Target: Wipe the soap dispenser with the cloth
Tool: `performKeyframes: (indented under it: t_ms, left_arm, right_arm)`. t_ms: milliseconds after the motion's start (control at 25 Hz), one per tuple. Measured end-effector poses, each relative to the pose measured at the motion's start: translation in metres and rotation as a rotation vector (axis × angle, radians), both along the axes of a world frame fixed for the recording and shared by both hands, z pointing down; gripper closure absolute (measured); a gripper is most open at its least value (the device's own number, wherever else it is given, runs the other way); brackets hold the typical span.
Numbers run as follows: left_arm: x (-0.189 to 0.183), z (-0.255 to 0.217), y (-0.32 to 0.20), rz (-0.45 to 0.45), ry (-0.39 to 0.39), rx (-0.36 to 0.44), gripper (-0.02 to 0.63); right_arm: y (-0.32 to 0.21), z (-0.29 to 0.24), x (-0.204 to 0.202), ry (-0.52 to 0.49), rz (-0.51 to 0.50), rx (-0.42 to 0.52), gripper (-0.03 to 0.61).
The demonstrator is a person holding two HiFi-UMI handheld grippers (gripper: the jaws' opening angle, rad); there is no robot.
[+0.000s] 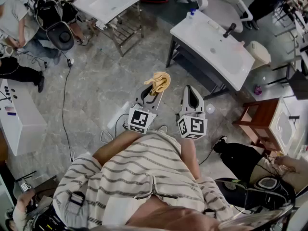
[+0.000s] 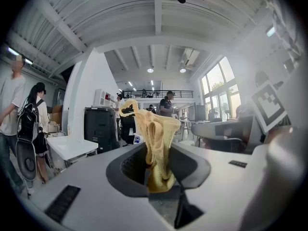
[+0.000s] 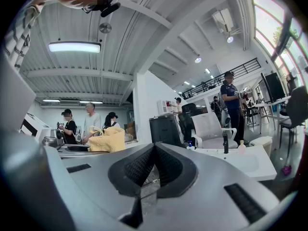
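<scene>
Wiping not begun: my left gripper (image 1: 152, 91) is clamped on the yellow cloth (image 1: 159, 82), my right gripper (image 1: 191, 89) is closed and empty, and what I take for the soap dispenser (image 3: 241, 147) stands untouched on the desk (image 1: 204, 30), well apart from both.

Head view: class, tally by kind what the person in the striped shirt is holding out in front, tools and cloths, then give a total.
Tools: 2 (left tool, right tool)
Cloths: 1 (cloth, yellow, gripped in the left tool)
Total: 3
</scene>
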State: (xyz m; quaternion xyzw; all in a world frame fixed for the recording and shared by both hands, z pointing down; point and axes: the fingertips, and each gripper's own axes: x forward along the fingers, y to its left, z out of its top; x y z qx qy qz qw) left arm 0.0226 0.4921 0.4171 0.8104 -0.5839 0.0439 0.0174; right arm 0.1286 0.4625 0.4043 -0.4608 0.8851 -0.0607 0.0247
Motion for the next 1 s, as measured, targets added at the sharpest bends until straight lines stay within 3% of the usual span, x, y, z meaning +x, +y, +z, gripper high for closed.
performKeyframes:
  t_ms: [600,1000]
  left_arm:
    - [0.038,0.007,0.007,-0.033,-0.015,-0.008,0.500]
    - [0.043,0.026,0.002,-0.068,-0.006,-0.053,0.500]
  right_arm:
    - [-0.001,0.005,0.036,-0.021,-0.034,-0.008,0.578]
    - [-0.012,0.018,0.038,-0.032,-0.080,-0.038,0.578]
